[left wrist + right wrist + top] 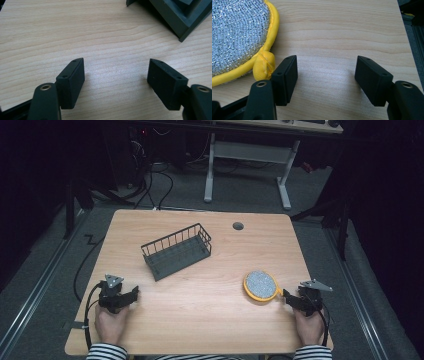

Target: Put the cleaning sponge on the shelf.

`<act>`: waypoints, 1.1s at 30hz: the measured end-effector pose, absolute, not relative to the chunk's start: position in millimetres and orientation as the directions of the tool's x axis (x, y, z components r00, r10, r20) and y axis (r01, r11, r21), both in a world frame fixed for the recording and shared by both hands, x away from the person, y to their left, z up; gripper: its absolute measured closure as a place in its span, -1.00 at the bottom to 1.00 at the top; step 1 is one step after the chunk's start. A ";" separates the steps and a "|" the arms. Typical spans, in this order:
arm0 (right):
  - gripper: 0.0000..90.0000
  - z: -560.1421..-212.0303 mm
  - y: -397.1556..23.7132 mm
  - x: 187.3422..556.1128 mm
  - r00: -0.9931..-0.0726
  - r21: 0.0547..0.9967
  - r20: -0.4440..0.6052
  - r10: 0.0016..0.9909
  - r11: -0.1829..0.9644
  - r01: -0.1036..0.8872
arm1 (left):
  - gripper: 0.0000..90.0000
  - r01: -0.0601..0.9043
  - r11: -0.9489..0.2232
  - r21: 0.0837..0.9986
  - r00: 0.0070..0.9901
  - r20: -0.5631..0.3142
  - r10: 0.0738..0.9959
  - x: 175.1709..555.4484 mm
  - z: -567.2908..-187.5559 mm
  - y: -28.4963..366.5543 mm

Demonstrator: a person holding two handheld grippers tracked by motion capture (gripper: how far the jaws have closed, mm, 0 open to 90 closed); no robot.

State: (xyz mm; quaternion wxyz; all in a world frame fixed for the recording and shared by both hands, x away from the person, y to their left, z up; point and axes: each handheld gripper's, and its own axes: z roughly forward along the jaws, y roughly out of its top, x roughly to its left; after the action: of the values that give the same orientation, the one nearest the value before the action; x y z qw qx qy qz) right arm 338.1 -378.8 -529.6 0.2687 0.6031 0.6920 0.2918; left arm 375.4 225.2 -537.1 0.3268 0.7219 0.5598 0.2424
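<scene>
Right gripper [291, 298] rests on the table [200, 315] with jaws apart and nothing between them; the scrubber [260, 285], silver with a yellow rim, lies just beside its left jaw. Left gripper [131, 296] gapes too, near the wire basket [176, 251]. Wood-grain top, grey floor, dark room, white desk frame [247, 160] behind.

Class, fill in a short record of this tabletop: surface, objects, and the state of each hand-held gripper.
surface: wooden table
container: dark wire basket, middle, tilted
item: round silver scouring pad with yellow rim, right side
left hand-held gripper: open, nothing between jaws
right hand-held gripper: open, beside the pad's yellow loop
</scene>
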 end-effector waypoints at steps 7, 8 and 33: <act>-0.22 -529.6 -378.7 338.1 -0.129 0.727 -0.017 0.992 0.101 0.679 | -0.32 0.650 -0.160 0.743 0.257 -0.017 0.966 375.6 -537.0 225.4; -0.22 -529.5 -378.7 338.1 -0.129 0.727 -0.017 0.991 0.101 0.679 | -0.32 0.650 -0.159 0.743 0.257 -0.018 0.966 375.7 -537.0 225.4; -0.22 -529.6 -378.3 337.9 -0.141 0.727 -0.018 0.990 0.109 0.678 | -0.29 0.650 -0.070 0.756 0.275 -0.149 0.950 379.6 -496.1 235.0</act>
State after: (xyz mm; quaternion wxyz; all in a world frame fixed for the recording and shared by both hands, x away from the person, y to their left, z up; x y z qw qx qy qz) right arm 337.9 -378.3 -529.6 0.2659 0.5992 0.6957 0.2936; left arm 379.6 235.0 -496.1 0.3770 0.7038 0.5684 0.1986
